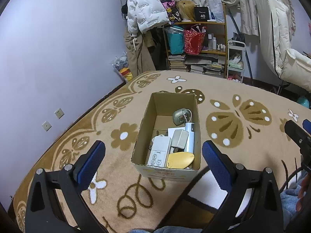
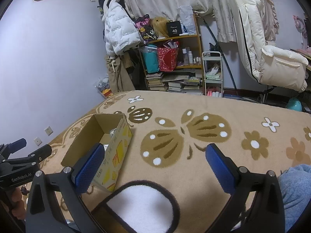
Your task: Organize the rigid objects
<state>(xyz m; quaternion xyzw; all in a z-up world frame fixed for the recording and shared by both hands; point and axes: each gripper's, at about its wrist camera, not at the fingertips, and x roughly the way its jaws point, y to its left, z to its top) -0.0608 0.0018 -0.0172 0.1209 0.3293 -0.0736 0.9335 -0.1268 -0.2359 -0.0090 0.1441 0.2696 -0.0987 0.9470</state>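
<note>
An open cardboard box (image 1: 153, 106) sits on the tan patterned blanket (image 1: 233, 89). Inside lie a white remote (image 1: 159, 152), a yellow oval piece (image 1: 180, 160), a grey adapter (image 1: 179, 138), a white cylinder (image 1: 190, 136) and a round grey gadget (image 1: 179, 116). My left gripper (image 1: 153, 155) hovers open just in front of the box, holding nothing. In the right wrist view the same box (image 2: 116, 155) is at the left, and my right gripper (image 2: 153, 161) stands open and empty to its right over the blanket (image 2: 233, 116).
A white pad with a dark border (image 2: 141, 203) lies near me by the box. A cluttered shelf (image 1: 196, 44), hanging clothes (image 1: 143, 9) and a cream chair (image 2: 272, 62) stand beyond the bed. A wall (image 1: 58, 38) runs along the left. Blue cloth (image 2: 297, 190) sits at right.
</note>
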